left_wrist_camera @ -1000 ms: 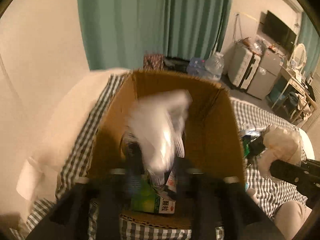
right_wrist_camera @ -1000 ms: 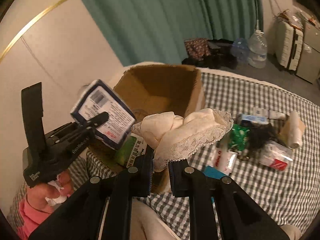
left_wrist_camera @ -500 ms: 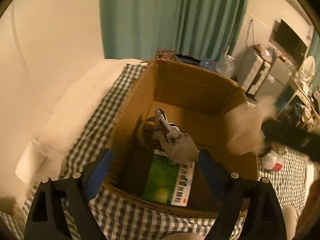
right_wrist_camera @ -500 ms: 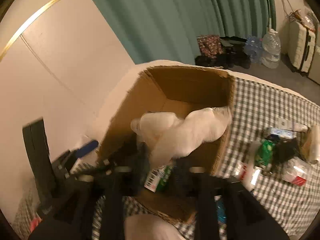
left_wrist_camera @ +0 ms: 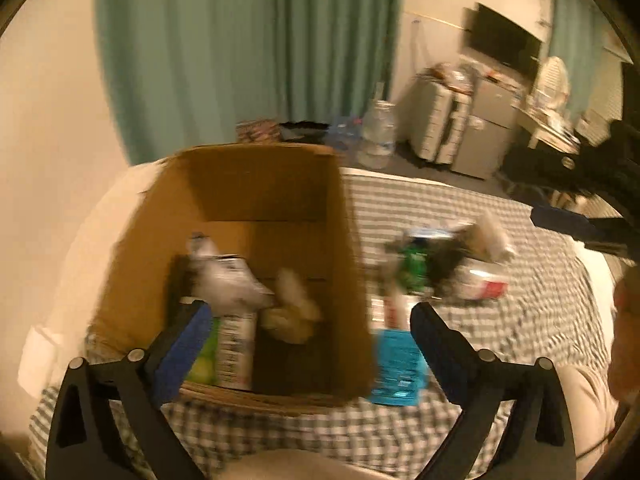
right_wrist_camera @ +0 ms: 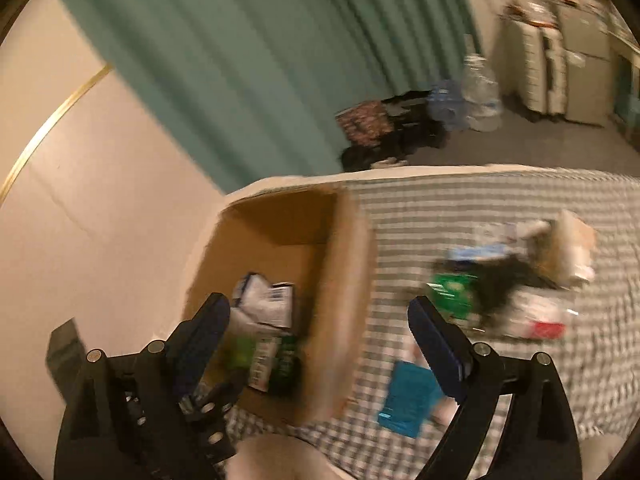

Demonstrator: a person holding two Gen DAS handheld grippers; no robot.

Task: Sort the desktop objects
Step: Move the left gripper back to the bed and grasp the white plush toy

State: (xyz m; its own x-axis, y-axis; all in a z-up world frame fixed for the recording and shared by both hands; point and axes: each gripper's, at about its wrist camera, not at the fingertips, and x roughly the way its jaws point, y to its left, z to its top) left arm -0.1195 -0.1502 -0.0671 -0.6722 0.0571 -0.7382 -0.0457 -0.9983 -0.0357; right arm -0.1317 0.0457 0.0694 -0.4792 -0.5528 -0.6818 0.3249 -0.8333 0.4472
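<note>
An open cardboard box [left_wrist_camera: 344, 240] [right_wrist_camera: 344, 264] stands on the checked cloth. Inside lie a white and blue packet [left_wrist_camera: 228, 280] [right_wrist_camera: 264, 300], a green box [left_wrist_camera: 224, 344] [right_wrist_camera: 264, 356] and a cream lace cloth [left_wrist_camera: 292, 312]. My left gripper [left_wrist_camera: 308, 332] is open and empty above the box's near right wall. My right gripper [right_wrist_camera: 320, 336] is open and empty over the same wall. A blue sachet [left_wrist_camera: 396, 364] [right_wrist_camera: 408, 400] lies just right of the box. A blurred pile of small items [left_wrist_camera: 444, 264] [right_wrist_camera: 508, 288] lies further right.
The checked cloth [left_wrist_camera: 540, 320] [right_wrist_camera: 480, 208] covers a round-edged surface. A teal curtain [left_wrist_camera: 248, 40], water bottles [left_wrist_camera: 376, 136], drawers and a TV stand beyond it. The right gripper's body [left_wrist_camera: 580, 184] shows at the left wrist view's right edge.
The left gripper let the white packet fall into the box and opened. The right gripper carried the cream cloth over the box, opened and dropped it in. Both views have swung right.
</note>
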